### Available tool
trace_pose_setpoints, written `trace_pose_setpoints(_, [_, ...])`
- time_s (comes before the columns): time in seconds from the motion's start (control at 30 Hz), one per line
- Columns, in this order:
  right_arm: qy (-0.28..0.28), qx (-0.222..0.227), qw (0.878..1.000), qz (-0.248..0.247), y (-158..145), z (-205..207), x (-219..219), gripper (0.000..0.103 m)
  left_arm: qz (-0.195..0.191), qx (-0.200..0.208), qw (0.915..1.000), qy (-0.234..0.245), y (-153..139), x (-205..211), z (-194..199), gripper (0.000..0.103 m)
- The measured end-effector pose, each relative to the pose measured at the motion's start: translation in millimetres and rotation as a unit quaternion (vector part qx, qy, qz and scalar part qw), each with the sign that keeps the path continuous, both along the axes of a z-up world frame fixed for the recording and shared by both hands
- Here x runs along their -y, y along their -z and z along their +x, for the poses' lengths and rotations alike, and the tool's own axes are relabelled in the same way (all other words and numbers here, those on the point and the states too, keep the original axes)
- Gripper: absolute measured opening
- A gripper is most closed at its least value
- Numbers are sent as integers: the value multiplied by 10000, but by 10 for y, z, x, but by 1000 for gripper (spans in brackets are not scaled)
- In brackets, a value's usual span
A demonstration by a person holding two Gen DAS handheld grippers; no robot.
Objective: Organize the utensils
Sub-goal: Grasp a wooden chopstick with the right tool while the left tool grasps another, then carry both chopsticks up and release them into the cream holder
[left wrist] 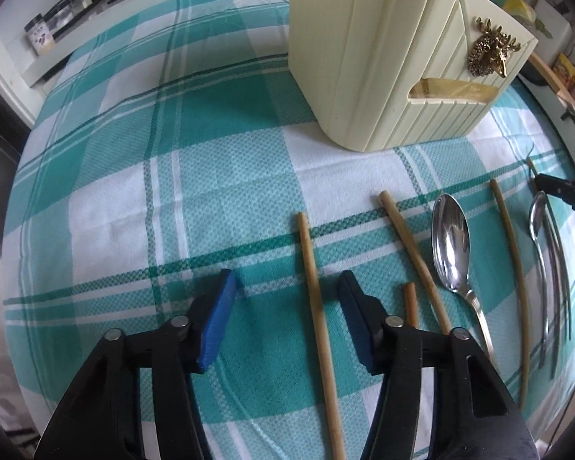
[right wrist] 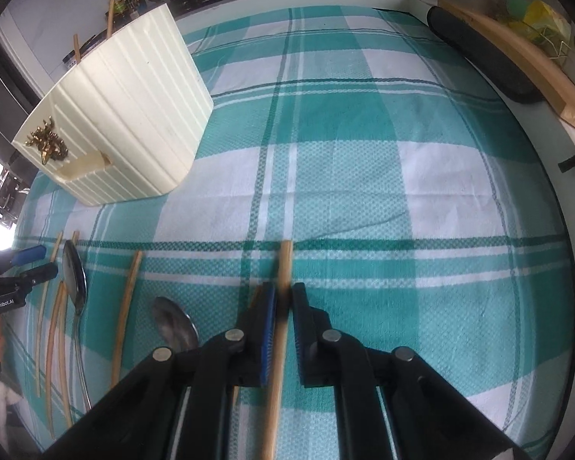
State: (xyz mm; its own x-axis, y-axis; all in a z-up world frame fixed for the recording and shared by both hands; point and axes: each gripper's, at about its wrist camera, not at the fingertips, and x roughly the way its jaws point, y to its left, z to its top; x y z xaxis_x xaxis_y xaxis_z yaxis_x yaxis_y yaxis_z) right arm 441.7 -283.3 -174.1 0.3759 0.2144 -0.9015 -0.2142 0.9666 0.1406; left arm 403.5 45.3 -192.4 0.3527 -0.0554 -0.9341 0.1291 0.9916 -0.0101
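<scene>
Gripping a chopstick (right wrist: pixel 281 329), our right gripper (right wrist: pixel 283 299) is closed tight on it, the stick's near end cut off by the frame. Our left gripper (left wrist: pixel 287 287) stands half open around another chopstick (left wrist: pixel 318 314); we cannot tell whether its pads (left wrist: pixel 220 318) touch. Both hover near the cream holder (left wrist: pixel 395 57), whose top is out of frame in the left view. Beside the left stick lie a spoon (left wrist: pixel 450 245) and more chopsticks, one partly hidden behind our finger.
</scene>
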Motion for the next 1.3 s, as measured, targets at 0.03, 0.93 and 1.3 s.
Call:
trace_pose_setpoints(0.03, [7,38,10000,-2,0,-6,0,6,11,37,10000,10,-6,20,5,40])
trace_pose_setpoints(0.93, [-282,2433,9621,1201,-1613,-1544,298,7,-1333,2305,9636,-218,-1735,-390,-1372,4])
trace_pose_setpoints(1.3, [-285,3258,9377,1168,-2032,-1910,155,7,-1203,2836,9514,40,-2041,-204,-1673,4])
